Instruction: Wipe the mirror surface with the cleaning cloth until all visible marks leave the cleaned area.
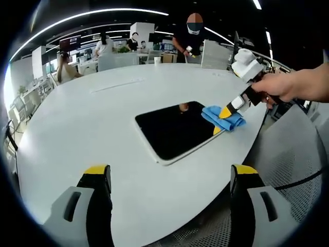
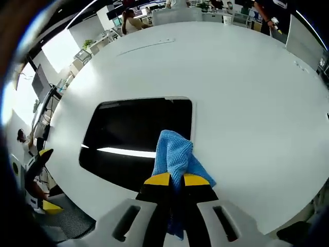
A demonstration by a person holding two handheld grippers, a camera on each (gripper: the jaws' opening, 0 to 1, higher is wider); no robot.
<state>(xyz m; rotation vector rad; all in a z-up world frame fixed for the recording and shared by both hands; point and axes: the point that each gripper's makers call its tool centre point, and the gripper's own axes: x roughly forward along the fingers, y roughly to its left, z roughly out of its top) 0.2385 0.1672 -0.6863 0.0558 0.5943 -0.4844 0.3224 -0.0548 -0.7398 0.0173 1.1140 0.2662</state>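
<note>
Dark reflective glass formed the mirror [image 1: 177, 129], a rectangular panel with a pale frame that lay flat on the white table [image 1: 103, 118], near the edge closest to the person. The blue cleaning cloth [image 2: 174, 154] rested on one corner of the mirror, part of it on the glass and part hanging over the frame onto the table. The right tool [image 2: 176, 179] was closed on the cleaning cloth, its yellow-tipped jaws pinching the fabric between them; in the left gripper view the same tool [image 1: 226, 112] entered from the right, held in a hand [image 1: 290, 86]. The left tool [image 1: 169, 172] stood with its jaws spread wide and gripped nothing, raised above the table short of the mirror. No distinct marks could be made out on the glass in either view; the bright streaks on it read as reflections of ceiling lights. Judged from the cloth sitting at one corner, the wiping appeared to be at an early or partial stage, with most of the panel left to cover. Beyond the table lay an open office with several people.
</note>
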